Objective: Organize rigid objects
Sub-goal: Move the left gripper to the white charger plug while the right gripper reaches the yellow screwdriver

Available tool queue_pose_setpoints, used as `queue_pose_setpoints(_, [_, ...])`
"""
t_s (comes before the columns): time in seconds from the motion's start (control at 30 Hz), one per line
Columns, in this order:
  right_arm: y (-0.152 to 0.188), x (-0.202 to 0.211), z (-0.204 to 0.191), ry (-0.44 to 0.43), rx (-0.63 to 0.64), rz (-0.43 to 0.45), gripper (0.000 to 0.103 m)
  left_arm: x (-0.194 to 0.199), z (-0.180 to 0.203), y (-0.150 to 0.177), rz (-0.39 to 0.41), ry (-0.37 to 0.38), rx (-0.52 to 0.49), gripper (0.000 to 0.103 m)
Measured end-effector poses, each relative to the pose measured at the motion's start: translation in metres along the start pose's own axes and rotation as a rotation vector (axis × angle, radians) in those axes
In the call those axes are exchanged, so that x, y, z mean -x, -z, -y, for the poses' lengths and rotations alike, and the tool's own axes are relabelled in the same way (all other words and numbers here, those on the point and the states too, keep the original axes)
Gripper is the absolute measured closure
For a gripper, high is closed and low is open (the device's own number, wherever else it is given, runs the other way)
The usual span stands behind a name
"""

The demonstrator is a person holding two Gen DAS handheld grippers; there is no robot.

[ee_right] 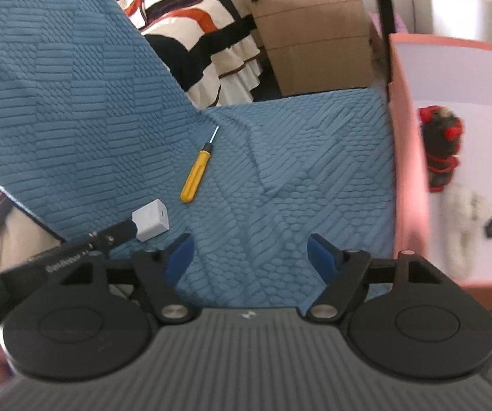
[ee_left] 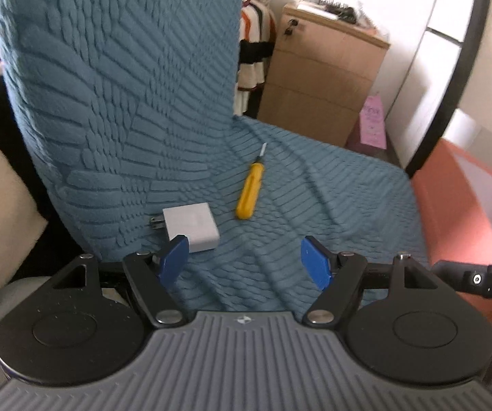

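Now we are looking down over a sofa seat draped in a blue quilted cover (ee_left: 314,185), which is serving as the sorting surface. To the right, a pink storage box (ee_right: 410,157) is sitting against the seat edge, and it is already holding a black-and-red toy (ee_right: 439,147), a pale rope-like piece and a dark flat item, so we are judging it to be the collecting bin. Beyond the sofa, a wooden drawer cabinet (ee_left: 324,78) is standing by the wall. On the cover, a white charger plug (ee_left: 194,226) is lying near the backrest with its prongs pointing toward the fold, and a yellow-handled screwdriver (ee_left: 247,193) is lying just beside it, tip aimed at the crease. We are holding the left hand-held gripper (ee_left: 246,260) partly open and empty, its left finger just in front of the charger. The right hand-held gripper (ee_right: 249,257) is also standing parted over bare cover, gripping nothing; the screwdriver is lying ahead of it.
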State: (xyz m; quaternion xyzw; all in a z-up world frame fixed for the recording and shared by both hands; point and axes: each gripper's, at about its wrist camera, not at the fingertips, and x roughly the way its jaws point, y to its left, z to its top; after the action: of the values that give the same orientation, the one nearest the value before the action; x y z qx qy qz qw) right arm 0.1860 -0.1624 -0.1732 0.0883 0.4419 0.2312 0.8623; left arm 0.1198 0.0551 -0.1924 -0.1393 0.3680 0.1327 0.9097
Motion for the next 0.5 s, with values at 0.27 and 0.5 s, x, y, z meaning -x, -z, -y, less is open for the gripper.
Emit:
queue_pose_setpoints(0.27, [-0.025, -0.057, -0.015, 0.006, 0.085, -0.022, 0.038, -0.053, -0.011, 0.002, -0.049, -0.058, 0.029, 0.026])
queue_pose_setpoints(0.5, [-0.046, -0.1, -0.04, -0.024, 0.153, -0.05, 0.04, -0.084, -0.014, 0.001, -0.069, -0.133, 0.043, 0.026])
